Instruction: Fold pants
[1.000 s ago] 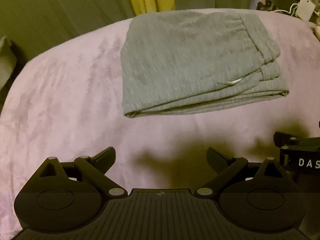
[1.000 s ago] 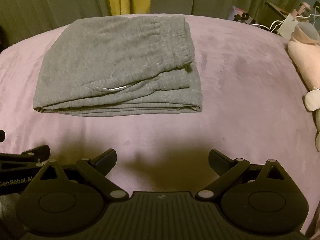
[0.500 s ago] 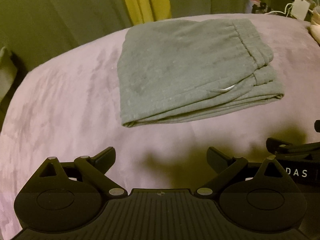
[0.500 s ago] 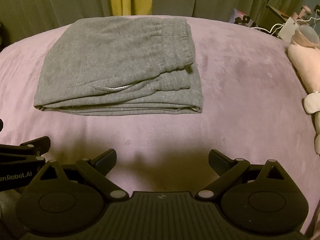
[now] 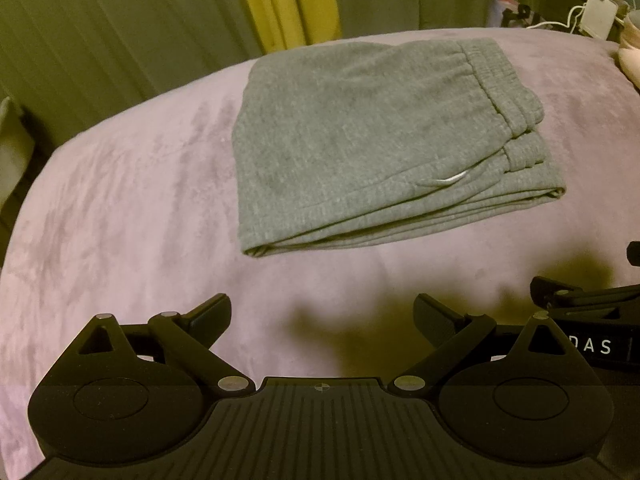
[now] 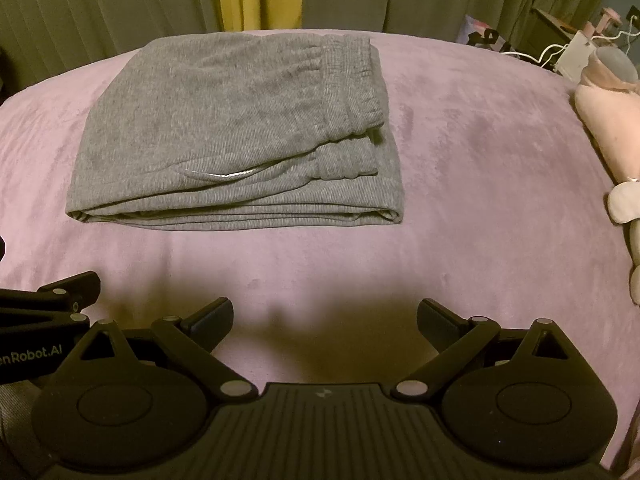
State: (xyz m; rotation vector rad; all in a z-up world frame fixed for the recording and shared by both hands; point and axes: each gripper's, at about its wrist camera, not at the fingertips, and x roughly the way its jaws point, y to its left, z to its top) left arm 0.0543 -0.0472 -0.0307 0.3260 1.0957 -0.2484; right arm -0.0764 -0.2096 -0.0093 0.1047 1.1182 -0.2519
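**Left wrist view: our sweatpants lie folded, both tongs empty**

Left wrist camera shows our left gripper (image 5: 322, 318) with its fingers spread wide and nothing between them, held above the mauve plush blanket (image 5: 120, 208). The grey sweatpants (image 5: 368, 140) lie ahead of it, folded into a compact stack of layers, the elastic waistband to the right and a white drawstring end peeking from the fold. From the right wrist camera we see our right gripper (image 6: 325, 318) likewise splayed apart and empty, well short of the sweatpants (image 6: 236, 132). Our two tools sit side by side near the blanket's front edge. At far right a pale pink plush toy (image 6: 608, 120) rests on the blanket (image 6: 480, 160). Olive curtains (image 6: 100, 4) with a yellow strip hang behind.
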